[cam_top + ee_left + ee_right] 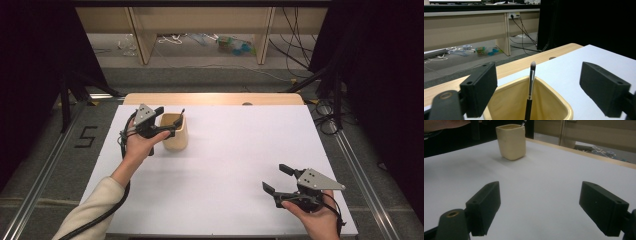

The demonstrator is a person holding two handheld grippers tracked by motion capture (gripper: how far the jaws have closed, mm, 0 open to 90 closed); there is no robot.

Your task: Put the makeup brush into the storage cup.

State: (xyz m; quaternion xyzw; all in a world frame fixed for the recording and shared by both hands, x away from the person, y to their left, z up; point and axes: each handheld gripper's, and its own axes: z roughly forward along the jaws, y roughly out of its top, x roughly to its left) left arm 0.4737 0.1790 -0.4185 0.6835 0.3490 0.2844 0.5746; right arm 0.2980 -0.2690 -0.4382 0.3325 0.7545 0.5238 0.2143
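Hovering with its fingers spread wide at the rim of the cream cup (pixel 175 132) on the table's (pixel 225 165) far left, the left gripper (pixel 167 121) appears either about to grasp or just clear of the brush (pixel 531 85) standing inside, while the right gripper (pixel 277 180) waits open near right.

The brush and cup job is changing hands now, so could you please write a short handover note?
Left gripper: open, jaws either side of the brush, not touching it.
Right gripper: open, empty, low over the white table at its near right.
The brush stands in the yellow cup at the far left, bristles up, leaning on the rim.
Done: left gripper lined up at the cup.
Left: probably close on the brush and lift it out.
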